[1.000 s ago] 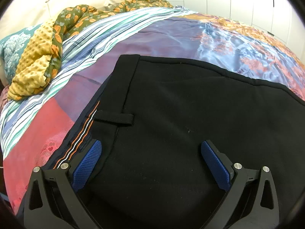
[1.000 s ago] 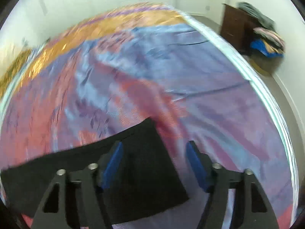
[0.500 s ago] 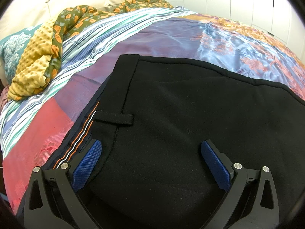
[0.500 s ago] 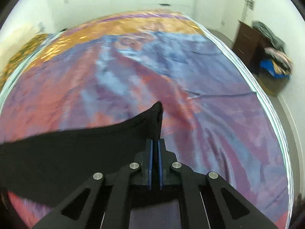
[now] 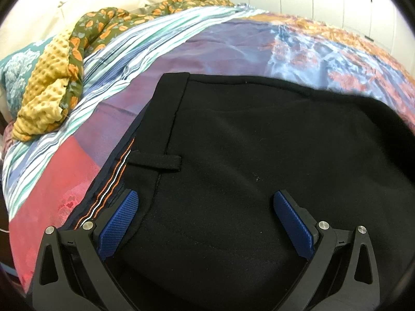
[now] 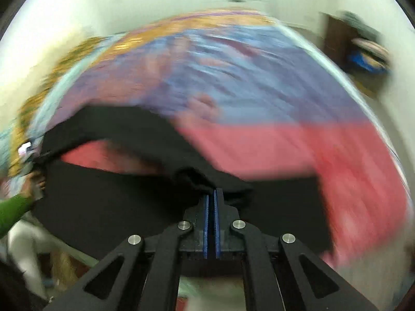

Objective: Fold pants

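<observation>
Black pants (image 5: pixel 259 155) lie on a colourful bedspread (image 5: pixel 220 49). The waistband with a belt loop (image 5: pixel 155 162) and orange-white inner trim is at the left. My left gripper (image 5: pixel 206 223) is open and rests over the waist end, its blue pads either side of the cloth. In the blurred right wrist view my right gripper (image 6: pixel 211 202) is shut on the pants' leg end (image 6: pixel 197 178) and holds it lifted above the rest of the pants (image 6: pixel 109 202).
A yellow and floral blanket (image 5: pixel 52 90) is bunched at the bed's far left. A dark cabinet with piled clothes (image 6: pixel 363 51) stands by the wall. A green sleeve (image 6: pixel 13 212) shows at the left edge.
My right gripper closed on the leg end, lifted it and swung it fast toward the waist end. The left gripper has stayed still and open.
</observation>
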Available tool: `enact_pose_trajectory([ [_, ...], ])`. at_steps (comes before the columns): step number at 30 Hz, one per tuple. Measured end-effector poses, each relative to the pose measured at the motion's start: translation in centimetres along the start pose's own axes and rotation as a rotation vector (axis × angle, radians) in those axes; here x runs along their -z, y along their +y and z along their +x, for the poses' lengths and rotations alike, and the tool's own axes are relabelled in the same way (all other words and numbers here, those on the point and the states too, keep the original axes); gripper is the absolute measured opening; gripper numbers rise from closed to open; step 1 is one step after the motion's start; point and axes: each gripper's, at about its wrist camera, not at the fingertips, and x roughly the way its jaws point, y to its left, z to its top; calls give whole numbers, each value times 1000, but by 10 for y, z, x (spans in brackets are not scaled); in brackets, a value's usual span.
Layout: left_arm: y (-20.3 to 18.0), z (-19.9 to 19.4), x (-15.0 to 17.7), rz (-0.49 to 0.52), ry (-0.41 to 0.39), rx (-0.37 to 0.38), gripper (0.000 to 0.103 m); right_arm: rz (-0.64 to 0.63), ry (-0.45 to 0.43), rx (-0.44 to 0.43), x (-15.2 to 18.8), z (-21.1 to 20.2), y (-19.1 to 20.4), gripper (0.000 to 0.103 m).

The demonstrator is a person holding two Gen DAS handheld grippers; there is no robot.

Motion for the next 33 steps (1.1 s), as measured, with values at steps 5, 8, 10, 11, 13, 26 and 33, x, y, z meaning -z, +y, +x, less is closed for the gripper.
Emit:
enact_pose_trajectory([
  [5,8,-28,-15,16,104,48,102,60,-85,111,25,-30,8,64],
  [8,14,-77,3,18,54,140,102,58,-167,33,30,-44,42,77],
  [10,13,-119,38,54,51,204,102,49,-194,-50,36,-41,73,79],
  [11,10,-131,51,73,58,233,102,44,-195,-89,39,-36,88,79],
  [13,3,-159,92,135,71,315,102,37,-179,-183,48,-22,125,79],
  [26,-10,-164,162,258,98,322,103,-109,-93,-314,85,68,216,83],
  [33,-15,-162,170,291,81,306,103,-188,-111,-286,93,68,233,102],
])
